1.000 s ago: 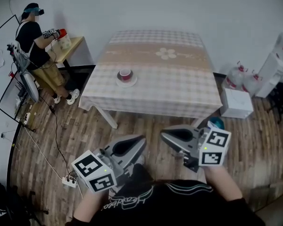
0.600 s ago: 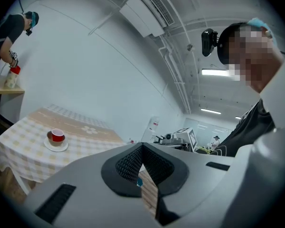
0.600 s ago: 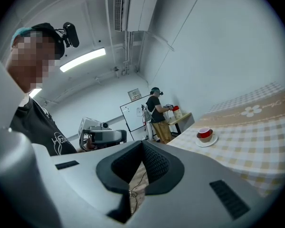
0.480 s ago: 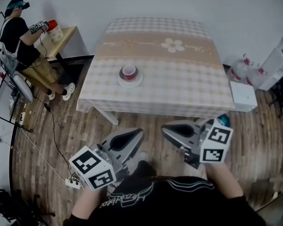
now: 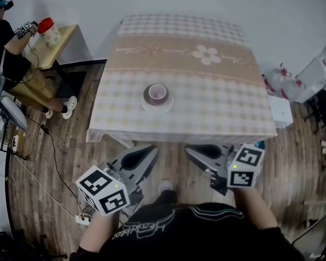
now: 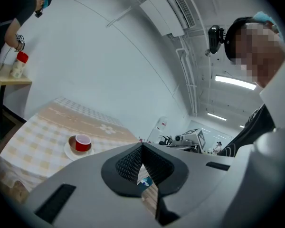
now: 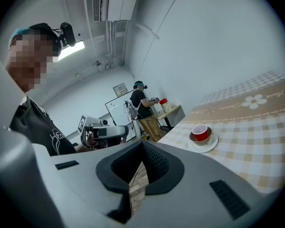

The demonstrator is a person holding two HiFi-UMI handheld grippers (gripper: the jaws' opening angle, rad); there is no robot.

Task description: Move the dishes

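Two claws hung at the near table edge in the head view: left gripper (image 5: pixel 148 152) at 7 o'clock, right gripper (image 5: pixel 194 153) at 5 o'clock of the red cup (image 5: pixel 156 93). Cup stood on saucer (image 5: pixel 152 107) mid checked table (image 5: pixel 223 110), well apart from both, path clear. Second person (image 5: pixel 5 42) at side desk (image 5: pixel 62 37), 10 o'clock.

Left gripper view: jaws met tip to tip, empty; cup at 10 o'clock.

Right gripper view: jaws closed, empty; cup at 2 o'clock, well apart.
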